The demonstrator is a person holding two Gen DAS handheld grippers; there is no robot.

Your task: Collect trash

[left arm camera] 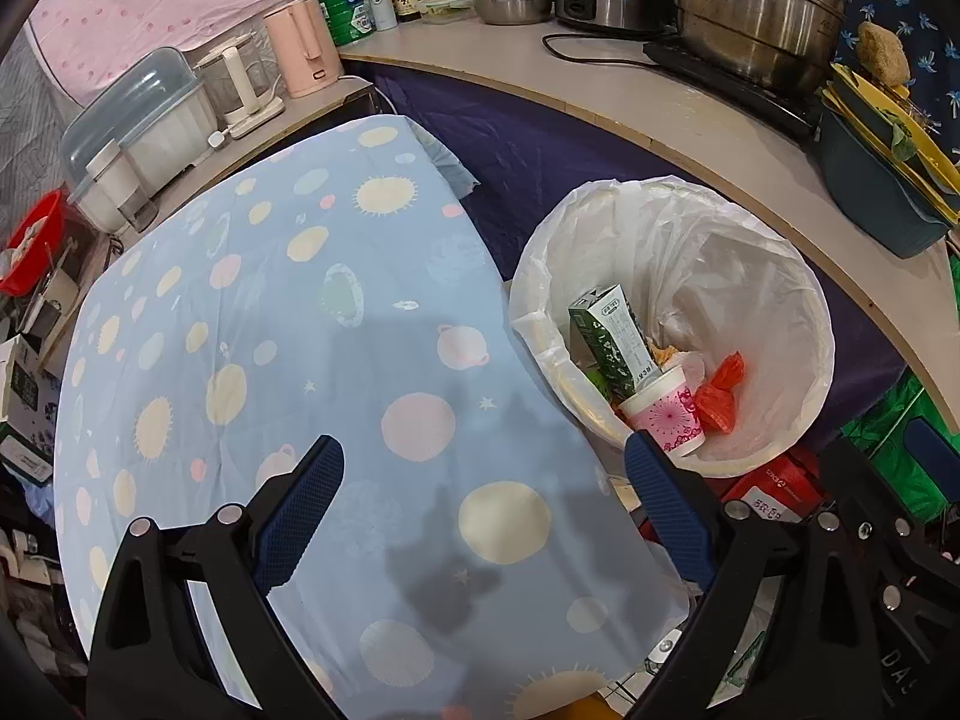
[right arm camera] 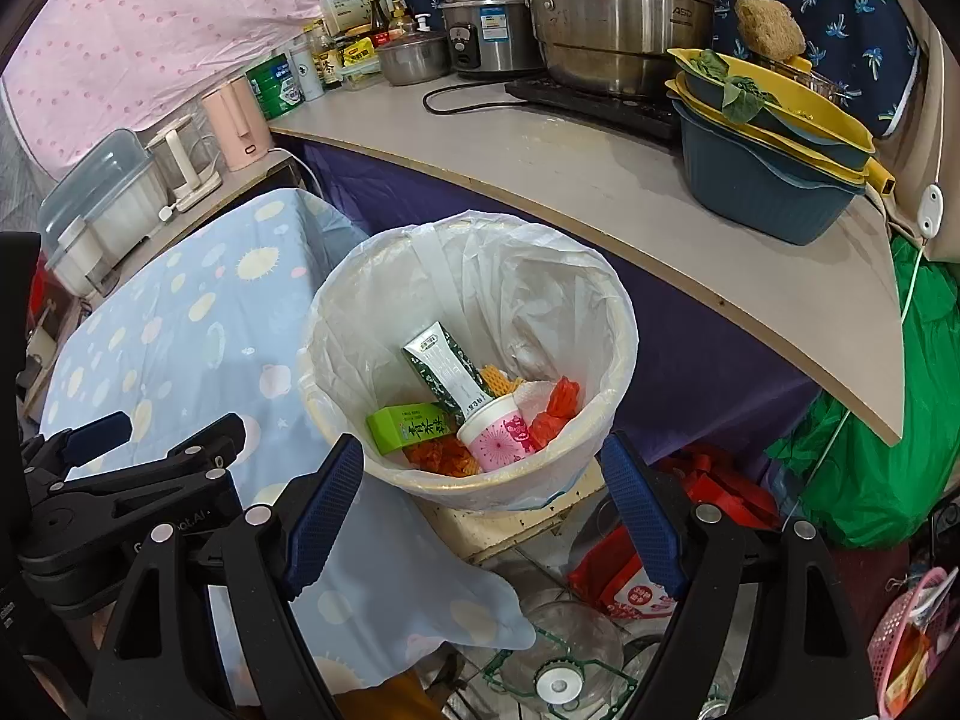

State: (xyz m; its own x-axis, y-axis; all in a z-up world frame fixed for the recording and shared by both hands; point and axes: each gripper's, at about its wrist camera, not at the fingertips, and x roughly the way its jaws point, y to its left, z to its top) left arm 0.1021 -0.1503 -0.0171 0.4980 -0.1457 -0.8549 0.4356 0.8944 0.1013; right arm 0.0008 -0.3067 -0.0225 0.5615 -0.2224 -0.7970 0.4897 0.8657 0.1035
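A round bin with a white plastic liner [left arm camera: 798,324] [right arm camera: 336,312] stands beside a table under a blue planet-print cloth [left arm camera: 270,312] [right arm camera: 180,324]. In the bin lie a green and white carton [left arm camera: 606,330] [right arm camera: 447,369], a pink paper cup [left arm camera: 666,414] [right arm camera: 498,435], a red plastic bag [left arm camera: 720,390] [right arm camera: 555,405], a light green box [right arm camera: 408,427] and orange netting [right arm camera: 441,456]. My left gripper [left arm camera: 483,474] is open and empty over the cloth. My right gripper [right arm camera: 483,474] is open and empty just before the bin's near rim. The left gripper also shows in the right wrist view [right arm camera: 168,438].
A curved counter [right arm camera: 570,180] behind the bin carries steel pots [right arm camera: 624,12], a rice cooker [right arm camera: 480,30], stacked blue and yellow basins [right arm camera: 768,138], bottles and a pink kettle [right arm camera: 234,120]. Red packets [right arm camera: 636,582], a glass lid [right arm camera: 558,684] and green bags [right arm camera: 870,480] lie on the floor.
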